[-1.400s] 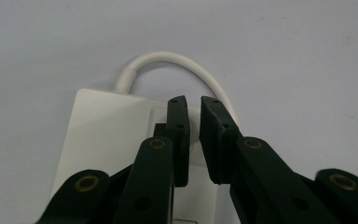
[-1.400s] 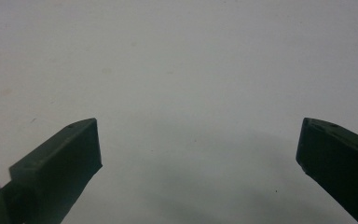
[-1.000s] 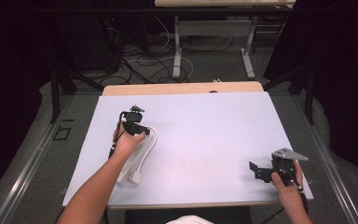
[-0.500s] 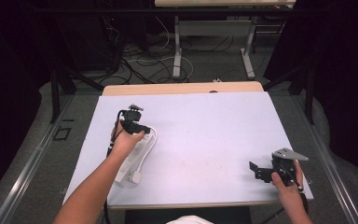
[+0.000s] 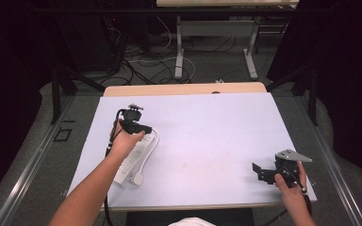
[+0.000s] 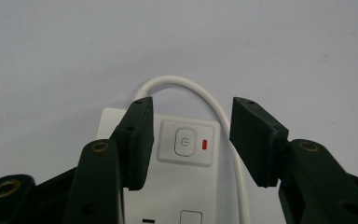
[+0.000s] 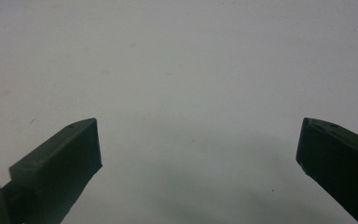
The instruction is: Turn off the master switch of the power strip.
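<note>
The left claw [image 6: 191, 140] is hovering over the switch end of the white power strip [image 5: 133, 157], its jaws having just been opening, now standing at a middling gap with nothing pinched between them; to proceed well, it should be centring on the strip's body, clear of the cord [image 6: 214, 107]. The power strip is lying flat on the bench [image 5: 217, 141], showing a grey power button [image 6: 185, 142] beside a red indicator [image 6: 205, 145], its cord looping round that end. The right claw [image 5: 264, 173] is resting wide and empty, well apart from the power strip.
</note>
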Tool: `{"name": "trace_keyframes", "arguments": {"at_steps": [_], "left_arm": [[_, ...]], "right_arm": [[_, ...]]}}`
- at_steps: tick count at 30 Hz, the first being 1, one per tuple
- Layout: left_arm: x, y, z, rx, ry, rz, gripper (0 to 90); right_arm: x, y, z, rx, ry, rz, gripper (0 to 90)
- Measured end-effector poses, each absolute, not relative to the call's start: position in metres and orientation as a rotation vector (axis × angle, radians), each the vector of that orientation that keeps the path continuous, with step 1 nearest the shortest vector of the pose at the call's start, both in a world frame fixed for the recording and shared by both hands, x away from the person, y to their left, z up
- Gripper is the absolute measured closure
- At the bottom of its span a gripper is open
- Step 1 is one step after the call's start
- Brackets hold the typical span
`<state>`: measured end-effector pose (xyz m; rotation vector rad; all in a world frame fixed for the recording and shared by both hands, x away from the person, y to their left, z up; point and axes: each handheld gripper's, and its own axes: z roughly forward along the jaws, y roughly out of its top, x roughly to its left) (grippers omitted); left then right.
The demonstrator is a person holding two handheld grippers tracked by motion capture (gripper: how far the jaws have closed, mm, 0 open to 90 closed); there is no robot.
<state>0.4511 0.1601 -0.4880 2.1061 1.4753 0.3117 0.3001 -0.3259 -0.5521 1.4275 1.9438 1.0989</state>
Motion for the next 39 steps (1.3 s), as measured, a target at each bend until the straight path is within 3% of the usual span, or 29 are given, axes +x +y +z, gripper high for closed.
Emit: {"name": "trace_keyframes", "arguments": {"at_steps": [29,39], "left_arm": [[0.435,0.179,-0.473,2.13,1.34,0.419,29.2],[0.423,0.191,-0.468,2.068,1.336,0.383,23.5]], "right_arm": [[0.3,-0.326,-0.552,1.432,1.933,1.104,0.0],[0.3,-0.325,-0.552,1.423,1.928,1.102,0.0]]}}
